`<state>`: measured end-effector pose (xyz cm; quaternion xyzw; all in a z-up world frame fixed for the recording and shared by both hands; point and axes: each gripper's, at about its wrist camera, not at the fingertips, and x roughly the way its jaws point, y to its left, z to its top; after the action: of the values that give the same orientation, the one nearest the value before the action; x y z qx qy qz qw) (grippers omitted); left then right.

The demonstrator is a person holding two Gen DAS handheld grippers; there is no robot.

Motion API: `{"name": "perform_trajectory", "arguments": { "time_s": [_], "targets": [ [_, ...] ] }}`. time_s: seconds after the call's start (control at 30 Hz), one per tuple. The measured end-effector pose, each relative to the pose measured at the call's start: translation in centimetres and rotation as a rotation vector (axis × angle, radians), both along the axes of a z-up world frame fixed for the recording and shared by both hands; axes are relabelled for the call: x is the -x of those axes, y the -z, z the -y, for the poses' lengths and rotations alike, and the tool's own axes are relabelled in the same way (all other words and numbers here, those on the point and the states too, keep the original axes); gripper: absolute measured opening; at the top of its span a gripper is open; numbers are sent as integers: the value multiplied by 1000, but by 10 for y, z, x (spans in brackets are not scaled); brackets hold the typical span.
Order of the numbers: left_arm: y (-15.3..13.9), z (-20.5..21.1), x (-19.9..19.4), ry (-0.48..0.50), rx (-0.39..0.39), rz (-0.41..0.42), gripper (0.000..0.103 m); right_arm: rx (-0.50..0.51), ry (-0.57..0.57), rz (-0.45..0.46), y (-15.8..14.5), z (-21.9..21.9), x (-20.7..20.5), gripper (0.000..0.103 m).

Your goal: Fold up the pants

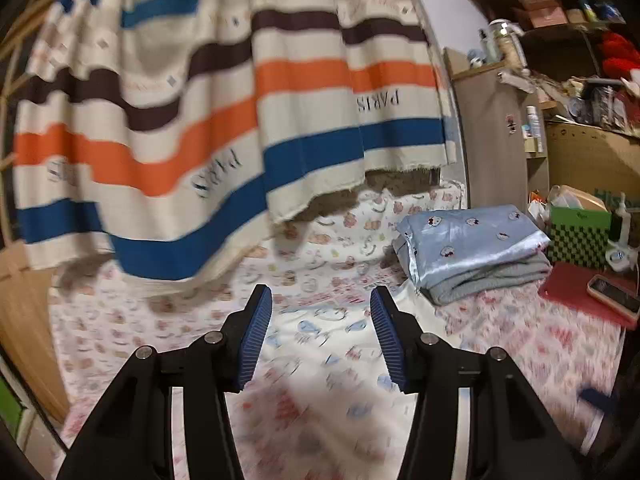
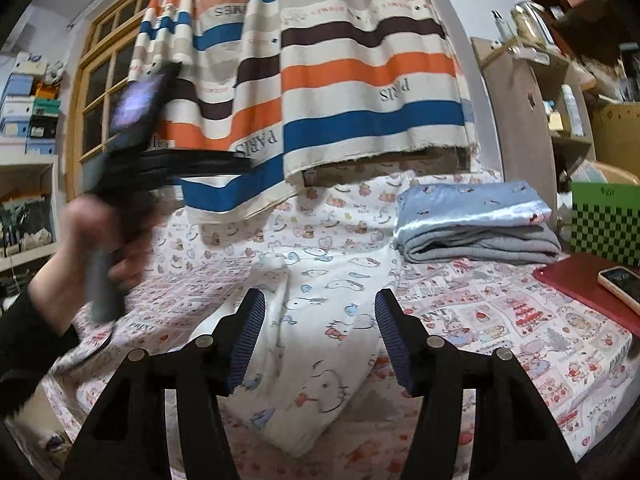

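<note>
White pants with a cartoon whale and kitty print [image 2: 320, 320] lie folded lengthwise on the patterned bedsheet [image 2: 500, 312], running from the bed's middle toward me. My right gripper [image 2: 320, 308] is open and empty, held above the pants with a finger on each side. My left gripper [image 1: 321, 304] is open and empty above the bed; the pants [image 1: 320, 332] show blurred below it. In the right wrist view the left gripper [image 2: 236, 168] is raised at the left, held by a hand, blurred.
A striped curtain [image 2: 340, 80] hangs over the far bed edge. A folded blue and grey pile [image 2: 476, 224] lies at the back right. A red pad [image 2: 576, 280] with a phone [image 2: 622, 284] and a green checkered box [image 2: 604, 220] sit at the right. Shelves stand behind.
</note>
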<state>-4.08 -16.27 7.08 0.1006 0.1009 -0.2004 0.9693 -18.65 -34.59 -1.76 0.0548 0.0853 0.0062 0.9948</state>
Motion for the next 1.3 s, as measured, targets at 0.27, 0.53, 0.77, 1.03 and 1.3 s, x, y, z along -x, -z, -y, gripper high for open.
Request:
{"name": "perform_trajectory", "arguments": {
  "time_s": [0.27, 0.53, 0.77, 1.03, 1.3],
  "targets": [
    [55, -32, 74, -51, 79, -41, 50, -54, -6, -21, 9, 6, 0, 59],
    [104, -18, 121, -63, 75, -70, 50, -80, -20, -35, 24, 3, 11, 59],
    [122, -20, 109, -77, 185, -218, 50, -123, -37, -83, 30, 12, 8, 59],
    [125, -29, 67, -83, 385, -469, 64, -170, -64, -143, 40, 5, 4, 59],
    [132, -18, 67, -61, 365, -501, 22, -208, -78, -243, 50, 4, -16, 38]
  ]
}}
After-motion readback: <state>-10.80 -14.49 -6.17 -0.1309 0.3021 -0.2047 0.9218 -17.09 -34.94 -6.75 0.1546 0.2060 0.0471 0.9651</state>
